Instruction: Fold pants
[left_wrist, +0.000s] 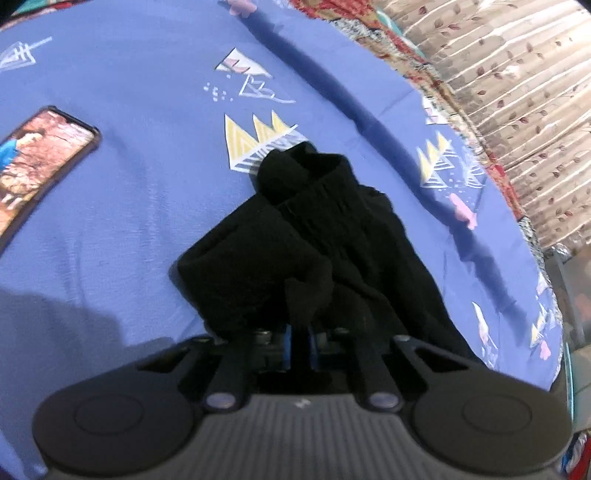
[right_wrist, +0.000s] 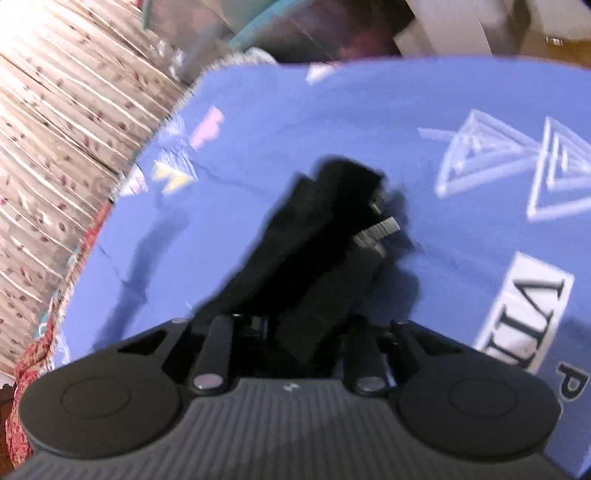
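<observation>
In the left wrist view, the left gripper (left_wrist: 301, 325) is pressed together on a bunch of the black pants (left_wrist: 332, 236), which stretch toward 12 o'clock over the blue sheet (left_wrist: 140, 206); a tug could make the thin cloth slip out or bump the phone (left_wrist: 40, 162) at 9 o'clock. In the right wrist view, the right gripper (right_wrist: 295, 332) seems to pinch the pants (right_wrist: 314, 236) too, but blur hides it, so I cannot tell. No boxes or baskets are clear to see.

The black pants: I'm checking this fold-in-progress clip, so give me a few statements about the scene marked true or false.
1. The black pants lie on a blue printed sheet. True.
2. A phone lies on the sheet, its screen lit. True.
3. The pants are spread out flat at full length. False: they are bunched and partly folded.
4. The left gripper is clear of the cloth. False: black cloth sits between its fingers.
5. The sheet is plain. False: it carries printed triangles.
</observation>
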